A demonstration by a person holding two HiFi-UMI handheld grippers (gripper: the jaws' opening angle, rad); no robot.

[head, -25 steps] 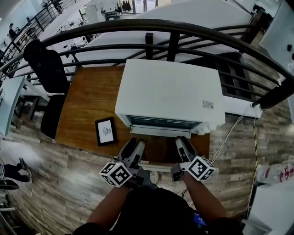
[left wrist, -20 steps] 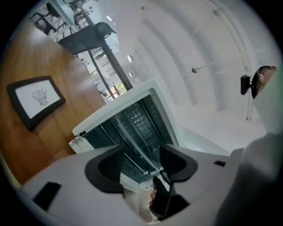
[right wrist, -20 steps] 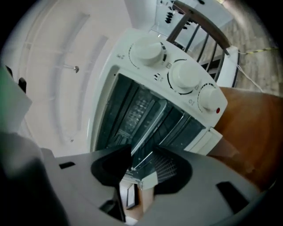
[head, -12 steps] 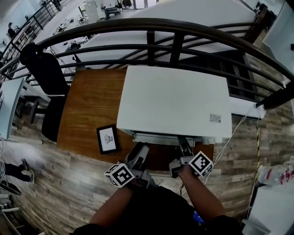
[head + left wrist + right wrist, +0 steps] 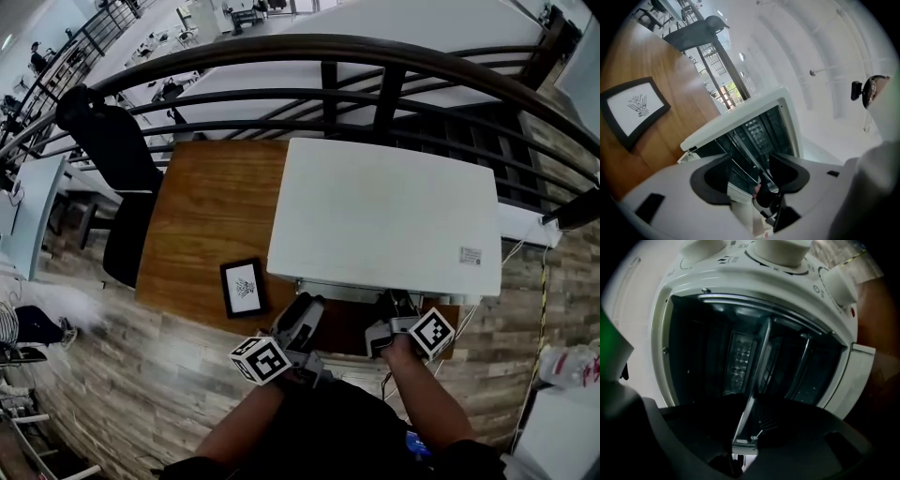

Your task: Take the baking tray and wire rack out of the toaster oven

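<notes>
Clamps the right hand-held gripper (image 5: pixel 749 423) on the thin front rim of the tray (image 5: pixel 757 366), the jaws just now closing to a narrow gap, with dark pads against the metal on both sides. Lies rolled onto its side, so in the right gripper view the tray runs as an upright strip from the jaws back into the dark oven (image 5: pixel 693 357). Shows a second bar (image 5: pixel 802 363) deeper in, on the door side of the tray and apart from it; cannot tell whether rack or rail. Finds the tray fully inside the cavity, with the door (image 5: pixel 855 376) dropped open and the knobs (image 5: pixel 780 249) in a row on the front panel.

Holds the left hand-held gripper (image 5: pixel 752 169) wide, with nothing between the pads, just in front of the open mouth and aimed into it.

Seen from the head view: both grippers side by side at the oven's front edge, the left one apart from the door, the right one reaching in under the white top. Stands on a wooden desk (image 5: pixel 202 216). Has a black frame (image 5: pixel 244 286) lying flat on the wood just left of the left gripper. Places a black chair (image 5: pixel 112 150) at the desk's far left corner and a dark railing (image 5: pixel 356 52) behind the oven.
</notes>
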